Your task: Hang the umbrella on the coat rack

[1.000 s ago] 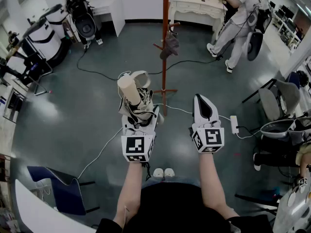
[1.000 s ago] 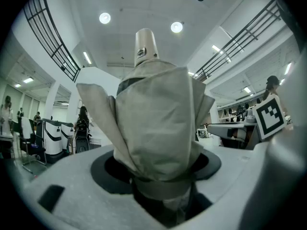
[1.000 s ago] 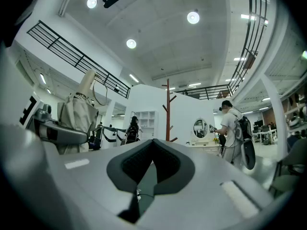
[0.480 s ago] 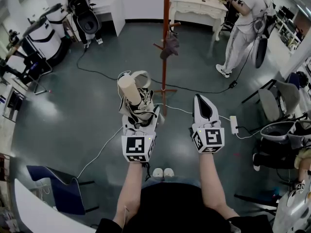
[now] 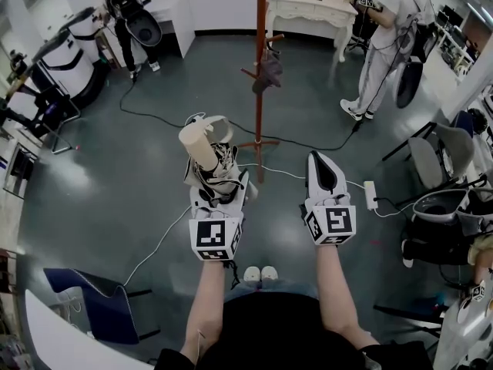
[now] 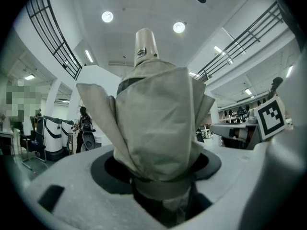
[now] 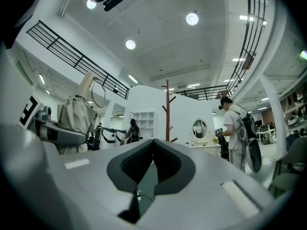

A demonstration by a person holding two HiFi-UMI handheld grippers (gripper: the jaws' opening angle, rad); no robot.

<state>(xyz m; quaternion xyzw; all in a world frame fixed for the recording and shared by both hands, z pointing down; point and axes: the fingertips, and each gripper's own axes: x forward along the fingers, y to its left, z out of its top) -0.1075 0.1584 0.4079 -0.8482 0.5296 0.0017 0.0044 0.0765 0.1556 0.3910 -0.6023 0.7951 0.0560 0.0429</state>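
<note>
Near side of coat rack: the umbrella (image 5: 209, 156) is standing upright in the left gripper (image 5: 222, 183), whose jaws are clamping its lower folds. It is sitting well apart from the coat rack (image 5: 259, 68), short of its feet and to their left.
Change, umbrella: compared with a second ago, the handle end (image 5: 199, 141) is tipping slightly further away from the rack pole. The gap to the rack is not visibly closing.
Change, surroundings: the person (image 5: 381, 45) beyond the rack on the right is now standing nearer the dressing table (image 5: 308, 6).
Meaning for task: judged, the carry is pausing. The lift to a peg is not yet beginning, and the whole approach is still remaining.
Right gripper: the right gripper (image 5: 320, 164) is hovering short of the rack, right of its base, with its jaws pressing together on nothing.
Umbrella material: beige woven fabric is bunching in soft, creased folds around a slim core. The handle end is showing as a smooth, pale cylinder.
Strap loop: the strap loop (image 5: 219, 122), a thin pale cord, is arching beside the handle on the rack side. Judged, this is the part to be hooking over a peg.
Rack material: red-brown wood, with a slender straight pole and short upward-slanting pegs.
Peg occupancy: a grey cloth (image 5: 269, 69) is already hanging limp on one lower peg. The upper pegs are looking free.
Floor around rack: the floor (image 5: 154, 160) is showing as a dull grey, faintly glossy surface. Cables (image 5: 308, 141) are trailing past the rack's feet.
</note>
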